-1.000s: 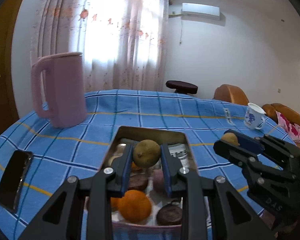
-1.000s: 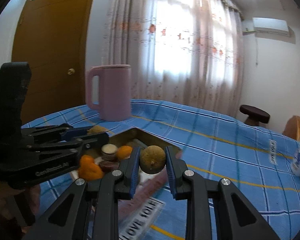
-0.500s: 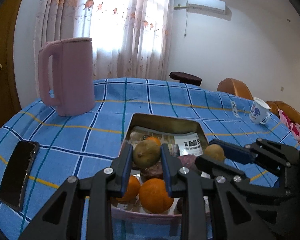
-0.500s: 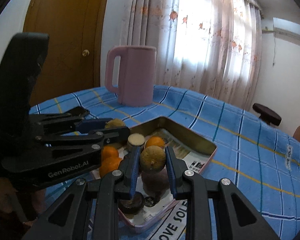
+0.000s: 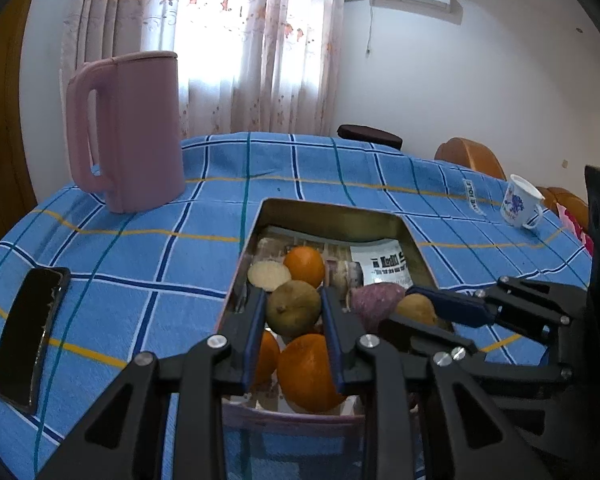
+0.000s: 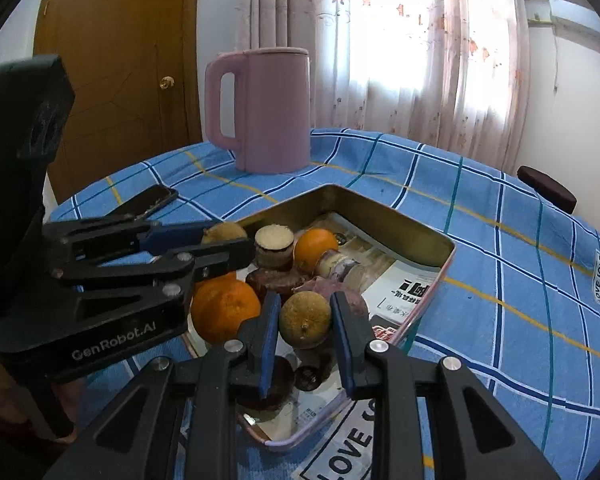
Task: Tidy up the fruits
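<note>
We list the left gripper (image 5: pixel 293 314) first: its blue-padded jaws are clenched on a round brown-green fruit (image 5: pixel 293 313), held above the near half of the rectangular gold-lined metal tin (image 5: pixel 334 210). The right gripper (image 6: pixel 305 320) likewise grasps a second round brownish fruit with a small stem nub (image 6: pixel 305 320), its pads pressed on both sides, over the tin's near right part (in the left wrist view this gripper enters from the right, with its fruit showing between the fingers).

Inside the tin, on printed newspaper (image 5: pixel 384 264), we count: a large orange (image 5: pixel 306 372) at the near wall, a second orange (image 5: pixel 267 356) partly hidden behind the left gripper's finger, a third orange (image 5: pixel 305 266) further back, a cut pale-faced tuber piece (image 5: pixel 269 276) just beside that, a purple sweet potato (image 5: pixel 374 300), and dark round fruits (image 6: pixel 274 280) near the middle.

On the blue checked tablecloth (image 5: pixel 140 248) we note a tall pink lidded jug with handle (image 5: pixel 128 132) beyond the tin to the left, a black phone (image 5: pixel 30 336) lying flat at the left, and a white cup with blue print (image 5: pixel 520 204) at the far right.
</note>
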Motion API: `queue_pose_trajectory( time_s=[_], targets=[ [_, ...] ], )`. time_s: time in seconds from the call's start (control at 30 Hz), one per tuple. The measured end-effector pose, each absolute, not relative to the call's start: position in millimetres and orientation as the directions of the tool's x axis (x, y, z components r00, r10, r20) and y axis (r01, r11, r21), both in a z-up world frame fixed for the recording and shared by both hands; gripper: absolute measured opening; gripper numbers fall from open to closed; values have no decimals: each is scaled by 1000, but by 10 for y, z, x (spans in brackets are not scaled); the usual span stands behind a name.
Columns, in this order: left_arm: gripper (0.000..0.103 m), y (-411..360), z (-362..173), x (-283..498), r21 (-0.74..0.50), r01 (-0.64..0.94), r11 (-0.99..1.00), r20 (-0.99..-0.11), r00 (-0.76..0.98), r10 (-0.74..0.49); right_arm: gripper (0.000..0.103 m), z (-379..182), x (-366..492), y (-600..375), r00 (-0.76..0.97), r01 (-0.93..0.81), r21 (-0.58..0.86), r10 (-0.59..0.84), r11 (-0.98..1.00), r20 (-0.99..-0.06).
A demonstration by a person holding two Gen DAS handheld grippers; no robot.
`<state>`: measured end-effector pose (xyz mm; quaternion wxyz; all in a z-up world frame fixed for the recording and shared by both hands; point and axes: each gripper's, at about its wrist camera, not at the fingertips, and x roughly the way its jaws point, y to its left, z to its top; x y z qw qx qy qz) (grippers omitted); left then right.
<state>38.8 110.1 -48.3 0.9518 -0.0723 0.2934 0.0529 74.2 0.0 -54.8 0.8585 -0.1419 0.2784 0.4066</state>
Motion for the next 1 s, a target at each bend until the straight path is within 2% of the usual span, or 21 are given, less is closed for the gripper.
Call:
queue_pose_trajectory(
  time_s=[0.03, 0.07, 0.1, 0.17, 0.3, 0.57, 1.0],
  targets=[
    [33, 1098, -479, 384, -107, -142, 984, -566, 823, 57, 32, -552, 747, -2, 510, -778, -12, 620, 628, -597],
    [38, 1093, -470, 374, -106, -142, 984, -563, 825, 59, 38, -551, 743, -2, 508, -780, -11, 622, 626, -596],
    [46, 1094, -462, 372, -105, -144, 984, -560, 826, 61, 45, -550, 739, -2, 508, -780, -12, 621, 626, -597],
    [58, 1088, -433, 343, -103, -149, 983, -549, 833, 69, 50, -546, 720, -6, 509, -781, -14, 622, 625, -595],
    [67, 1090, -377, 292, -102, -154, 983, -532, 843, 77, 50, -527, 675, -48, 527, -772, -25, 618, 635, -584],
    [75, 1099, -217, 125, -112, -164, 980, -483, 871, 90, 51, -426, 641, -313, 588, -720, -31, 586, 693, -557],
    [76, 1000, -120, 45, -105, -151, 983, -459, 884, 87, 52, -200, 559, -619, 659, -668, -25, 576, 743, -483]
  ],
)
